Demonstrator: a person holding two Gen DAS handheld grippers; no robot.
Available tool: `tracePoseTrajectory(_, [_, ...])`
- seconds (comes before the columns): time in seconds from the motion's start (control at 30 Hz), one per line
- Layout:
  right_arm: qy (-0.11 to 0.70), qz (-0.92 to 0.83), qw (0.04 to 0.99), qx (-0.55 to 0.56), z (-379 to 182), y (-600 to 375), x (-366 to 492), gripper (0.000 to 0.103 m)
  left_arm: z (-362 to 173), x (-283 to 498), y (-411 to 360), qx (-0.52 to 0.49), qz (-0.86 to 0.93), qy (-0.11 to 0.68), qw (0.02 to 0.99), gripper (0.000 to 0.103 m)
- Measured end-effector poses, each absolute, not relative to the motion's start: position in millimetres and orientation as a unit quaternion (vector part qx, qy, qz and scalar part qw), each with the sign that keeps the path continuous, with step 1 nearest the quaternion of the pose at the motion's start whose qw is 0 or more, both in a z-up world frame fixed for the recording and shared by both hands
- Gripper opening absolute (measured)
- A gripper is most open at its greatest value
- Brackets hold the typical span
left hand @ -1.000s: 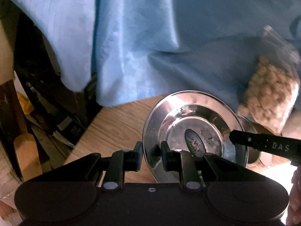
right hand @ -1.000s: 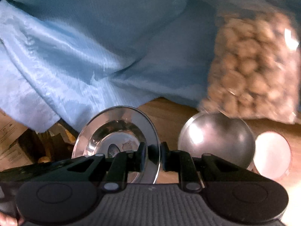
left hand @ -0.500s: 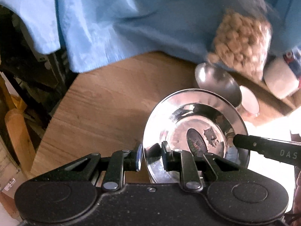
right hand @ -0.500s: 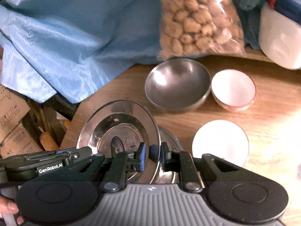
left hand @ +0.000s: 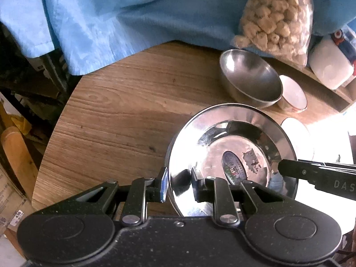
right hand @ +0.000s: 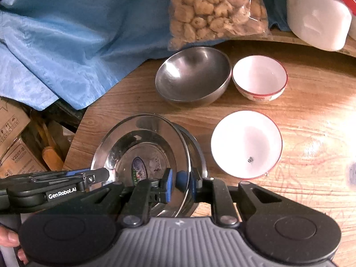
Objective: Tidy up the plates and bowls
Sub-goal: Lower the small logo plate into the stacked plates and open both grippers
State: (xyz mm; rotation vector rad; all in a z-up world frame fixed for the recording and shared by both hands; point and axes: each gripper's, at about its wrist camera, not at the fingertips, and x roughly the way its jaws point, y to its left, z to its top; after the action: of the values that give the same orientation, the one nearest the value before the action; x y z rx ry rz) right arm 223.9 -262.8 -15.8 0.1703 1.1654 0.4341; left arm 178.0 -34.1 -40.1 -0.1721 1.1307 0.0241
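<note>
Since the earlier frame, the steel plate point(left hand: 231, 153) has been carried out over the wooden table point(left hand: 115, 120), pinched at opposite rims by the left gripper point(left hand: 178, 184) and right gripper point(right hand: 181, 185). If either thin-edge pinch is loosened, the tilted plate could be dropped onto the white bowl point(right hand: 245, 144) just beside it.

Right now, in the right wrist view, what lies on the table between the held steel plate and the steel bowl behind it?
Nothing: between the steel plate and the steel bowl only bare wooden table shows, in the right wrist view.
</note>
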Motion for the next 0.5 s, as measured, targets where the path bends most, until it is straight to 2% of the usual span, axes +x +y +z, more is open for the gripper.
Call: tracePoseTrajectory(0.5, [0.566,0.209,0.794,0.077,-31,-260,224,0.021,-51,187,-42,-0.059,0.031,0.552,0.831,0.024])
